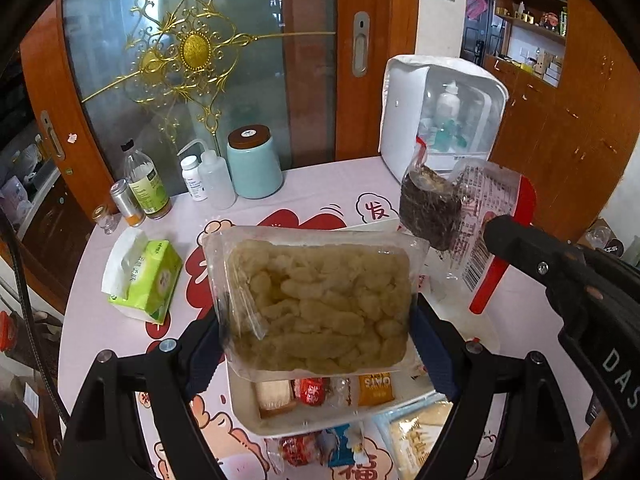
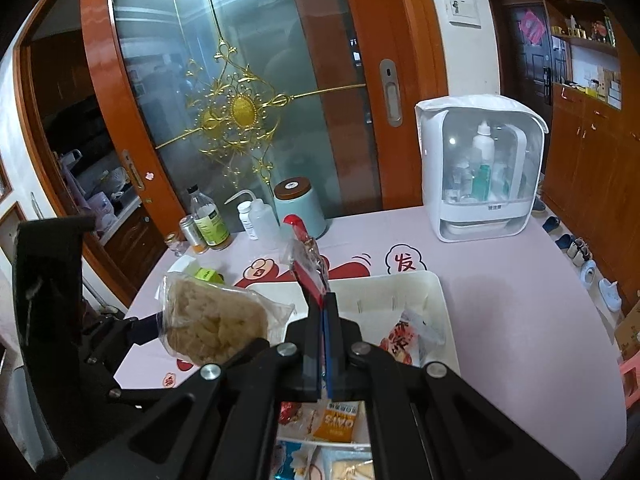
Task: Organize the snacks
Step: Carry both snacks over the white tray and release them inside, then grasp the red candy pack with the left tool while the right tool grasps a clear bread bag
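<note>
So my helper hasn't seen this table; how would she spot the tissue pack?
Start at the pink table and its row of bottles by the glass door. Nearer, left of the white tray, lies the tissue pack: the only green wrapper, white tissue sticking out.

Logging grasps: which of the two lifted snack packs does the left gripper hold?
The clear pack of pale puffs, not the red-edged dark snack bag.

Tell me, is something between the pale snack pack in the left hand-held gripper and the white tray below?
Nothing visible is. The pale snack pack, held in the left hand-held gripper, hangs above the white tray. Small snacks already lie in the near part.
</note>
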Motion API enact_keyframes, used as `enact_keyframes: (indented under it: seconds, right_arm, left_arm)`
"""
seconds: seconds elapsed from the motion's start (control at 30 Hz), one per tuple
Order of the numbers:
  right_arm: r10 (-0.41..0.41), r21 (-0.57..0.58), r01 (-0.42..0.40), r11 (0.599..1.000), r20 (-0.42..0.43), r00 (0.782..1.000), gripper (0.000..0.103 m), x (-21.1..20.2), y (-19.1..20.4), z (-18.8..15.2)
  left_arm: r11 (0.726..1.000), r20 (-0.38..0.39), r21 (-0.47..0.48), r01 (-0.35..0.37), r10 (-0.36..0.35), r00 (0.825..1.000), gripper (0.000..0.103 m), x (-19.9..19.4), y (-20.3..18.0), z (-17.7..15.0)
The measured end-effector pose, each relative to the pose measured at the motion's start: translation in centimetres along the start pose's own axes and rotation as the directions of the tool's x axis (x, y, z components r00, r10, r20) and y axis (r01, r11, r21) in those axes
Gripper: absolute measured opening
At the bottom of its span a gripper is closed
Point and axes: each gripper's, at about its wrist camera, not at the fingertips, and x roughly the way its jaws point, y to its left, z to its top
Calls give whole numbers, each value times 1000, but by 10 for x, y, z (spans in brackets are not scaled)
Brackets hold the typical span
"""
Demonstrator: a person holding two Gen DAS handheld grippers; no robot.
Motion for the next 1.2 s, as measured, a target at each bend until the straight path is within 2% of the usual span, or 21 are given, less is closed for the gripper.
enact_keyframes:
  seconds: [0.13, 0.27, 0.33, 0.4, 0.47, 0.5, 0.57, 0.8, 1.2]
  right_arm:
    - [-10, -27, 9, 1000, -35, 999, 1, 15, 4, -1]
    - [-17, -21, 15, 1000, -79, 997, 5, 26, 3, -5]
    - [-14, -13, 12, 1000, -101, 995, 15, 30, 0, -6]
    - [-9, 2, 10, 1000, -115, 993, 35, 30, -2, -8]
    - [-9, 8, 10, 1000, -101, 995, 39, 26, -3, -10]
    - [-9, 7, 9, 1000, -93, 996, 39, 24, -3, -10]
    - [-7, 7, 8, 1000, -87, 996, 40, 22, -3, -11]
    - [1, 18, 1, 1000, -83, 997, 40, 11, -2, -19]
    - [28, 50, -26, 998, -44, 999, 40, -23, 2, -32]
  left_arm:
    - [1000, -3, 17, -8, 8, 1000, 84, 13, -1, 3]
    - [1000, -47, 22, 11, -10, 999, 88, 26, -1, 2]
    - [999, -97, -10, 43, -44, 994, 93, 36, 4, 0]
    - [998, -141, -41, 54, -60, 988, 94, 43, 10, -3]
    - [998, -148, -49, 38, -45, 988, 96, 46, 14, -6]
    - [998, -137, -46, 31, -37, 990, 102, 45, 15, -7]
    - [999, -109, -35, 21, -25, 994, 102, 40, 16, -9]
    - [999, -93, -27, 19, -21, 995, 102, 24, 18, -12]
    - [998, -68, -28, 51, -53, 996, 102, -18, 16, -29]
